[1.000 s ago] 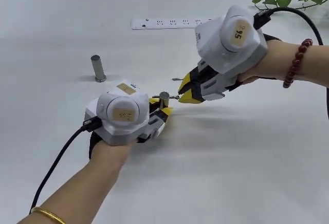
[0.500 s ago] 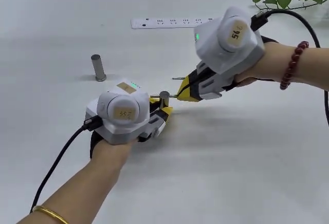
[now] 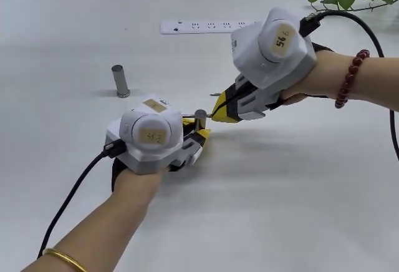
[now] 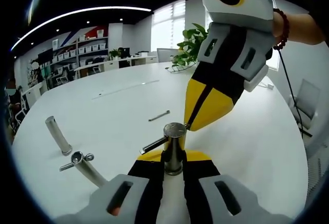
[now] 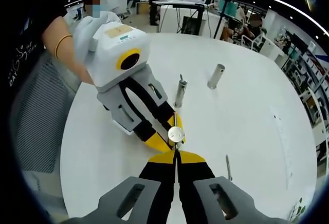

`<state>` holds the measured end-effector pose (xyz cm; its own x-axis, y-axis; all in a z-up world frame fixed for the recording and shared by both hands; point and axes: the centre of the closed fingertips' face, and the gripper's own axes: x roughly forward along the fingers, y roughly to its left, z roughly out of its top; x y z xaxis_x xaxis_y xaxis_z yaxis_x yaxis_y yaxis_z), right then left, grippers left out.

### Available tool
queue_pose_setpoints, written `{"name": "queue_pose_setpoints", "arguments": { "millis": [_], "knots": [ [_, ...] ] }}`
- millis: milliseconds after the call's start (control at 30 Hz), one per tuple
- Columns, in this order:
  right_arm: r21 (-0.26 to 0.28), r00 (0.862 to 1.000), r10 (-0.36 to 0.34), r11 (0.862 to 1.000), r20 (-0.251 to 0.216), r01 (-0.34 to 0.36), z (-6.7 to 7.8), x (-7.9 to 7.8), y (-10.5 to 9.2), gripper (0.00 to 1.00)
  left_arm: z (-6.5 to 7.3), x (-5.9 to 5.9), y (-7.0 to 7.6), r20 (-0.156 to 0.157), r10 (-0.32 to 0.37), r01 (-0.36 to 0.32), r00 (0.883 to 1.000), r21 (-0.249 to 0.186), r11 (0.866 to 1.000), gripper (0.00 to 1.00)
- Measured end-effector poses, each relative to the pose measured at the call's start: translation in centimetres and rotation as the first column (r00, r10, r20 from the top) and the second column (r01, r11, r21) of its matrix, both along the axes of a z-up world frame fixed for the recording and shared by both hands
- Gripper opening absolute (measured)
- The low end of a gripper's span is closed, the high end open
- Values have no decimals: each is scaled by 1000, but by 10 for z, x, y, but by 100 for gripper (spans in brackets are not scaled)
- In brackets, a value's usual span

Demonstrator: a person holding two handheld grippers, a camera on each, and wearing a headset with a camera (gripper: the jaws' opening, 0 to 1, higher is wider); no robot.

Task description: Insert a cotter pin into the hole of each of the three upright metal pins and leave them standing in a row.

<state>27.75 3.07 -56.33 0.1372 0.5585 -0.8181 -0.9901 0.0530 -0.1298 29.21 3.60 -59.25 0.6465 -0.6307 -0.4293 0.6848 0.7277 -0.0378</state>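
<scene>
**A:** What sits nearest, low in the head view?

**B:** The left gripper [image 3: 198,136] is clamped on the base of the upright metal pin [image 3: 200,117] at frame centre. The right gripper [image 3: 218,115] is pinched shut on the cotter pin [image 4: 153,145]. Its thin wire shank pokes out of the hole's other side.

**A:** What could go wrong?

**B:** In my judgement, a skewed push could bend the wire. It could also lever the smooth steel cylinder out of the jaws onto the slick white table [image 3: 280,209].

**A:** And farther off?

**B:** In the left gripper view, lower left, a finished pin [image 4: 87,168] carries its looped cotter. Above centre in the head view lies a spare cotter pin [image 3: 216,95]. A bare pin [image 3: 120,82], dull grey with a flanged foot, stands upper left. A white power strip [image 3: 206,27] lies along the top.
</scene>
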Motion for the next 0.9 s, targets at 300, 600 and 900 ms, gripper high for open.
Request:
{"name": "queue_pose_setpoints", "arguments": {
  "millis": [300,600,900],
  "knots": [
    [5,1000,-13,1000,2,13,1,2,0,0,-3,-1,1,1,3,-3,1000,26,1000,11],
    [56,998,-66,996,-15,67,9,3,2,13,-8,-10,7,-34,-7,8,999,43,999,18],
    [133,990,-119,983,-75,128,16,2,16,16,6,-16,17,-30,-12,13,999,23,1000,29]
  ]
}}
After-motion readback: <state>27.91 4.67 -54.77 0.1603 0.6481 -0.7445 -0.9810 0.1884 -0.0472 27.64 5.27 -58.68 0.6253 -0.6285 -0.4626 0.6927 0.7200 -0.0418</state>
